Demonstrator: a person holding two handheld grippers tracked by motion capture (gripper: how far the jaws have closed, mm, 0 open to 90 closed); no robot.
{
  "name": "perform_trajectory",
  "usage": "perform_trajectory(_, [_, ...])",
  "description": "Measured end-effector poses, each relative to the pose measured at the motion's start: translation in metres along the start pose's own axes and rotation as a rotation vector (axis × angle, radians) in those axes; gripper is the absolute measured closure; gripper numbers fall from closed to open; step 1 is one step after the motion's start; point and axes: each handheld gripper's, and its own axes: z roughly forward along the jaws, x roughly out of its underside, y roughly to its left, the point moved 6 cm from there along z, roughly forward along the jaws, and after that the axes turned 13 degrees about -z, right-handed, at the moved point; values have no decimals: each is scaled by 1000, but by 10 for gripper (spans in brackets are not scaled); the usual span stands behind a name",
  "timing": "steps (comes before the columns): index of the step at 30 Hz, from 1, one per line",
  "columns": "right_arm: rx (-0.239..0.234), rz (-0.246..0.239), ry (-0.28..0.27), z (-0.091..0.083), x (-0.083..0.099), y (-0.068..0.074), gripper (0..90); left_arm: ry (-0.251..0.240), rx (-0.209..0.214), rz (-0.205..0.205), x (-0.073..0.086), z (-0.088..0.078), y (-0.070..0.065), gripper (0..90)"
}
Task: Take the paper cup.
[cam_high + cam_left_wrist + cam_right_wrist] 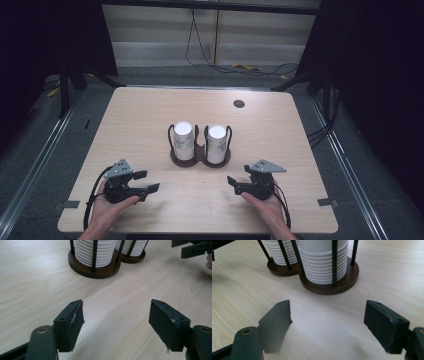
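Note:
A dark wooden double holder (200,159) with black wire uprights stands mid-table. It carries two stacks of white ribbed paper cups, the left stack (183,140) and the right stack (216,144). My left gripper (148,181) rests near the front left, pointing toward the holder, open and empty. My right gripper (239,175) sits at the front right, also open with nothing in it. In the left gripper view the left gripper (116,315) shows bare wood between its pads, short of the nearer stack (93,252). In the right gripper view the right gripper (327,317) faces its nearer stack (322,262) the same way.
The light wooden table (150,115) has a round dark grommet hole (239,104) near its back edge. Grey tape tabs (327,202) mark the front corners. Cables lie on the floor behind. Bare tabletop lies between each gripper and the holder.

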Motion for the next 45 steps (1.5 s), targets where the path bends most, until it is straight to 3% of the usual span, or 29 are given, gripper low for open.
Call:
perform_trajectory(3, [-5,17,16,-1,1,-2,223,10,0,7,1,2,0,269])
perform_trajectory(6, [-54,53,41,1,4,-2,223,21,6,3,2,4,0,266])
perform_trajectory(12, [-64,17,30,5,-1,1,226,24,-1,-6,1,5,2,263])
perform_trajectory(15, [-49,-7,47,7,-1,1,205,39,10,-26,1,6,3,263])
perform_trajectory(18, [-64,-13,58,7,-1,3,197,41,12,-54,-1,9,3,263])
perform_trajectory(21, [-68,-46,48,7,-4,7,210,53,-3,-15,-1,9,0,263])
perform_trajectory(29, [-88,-56,5,0,-11,16,251,59,22,8,2,9,-9,256])
perform_trajectory(40, [-163,-77,-15,-5,-30,27,278,62,40,14,3,6,-13,255])
perform_trajectory(45, [-167,-121,-28,-3,-42,32,291,70,41,21,3,6,-13,257])
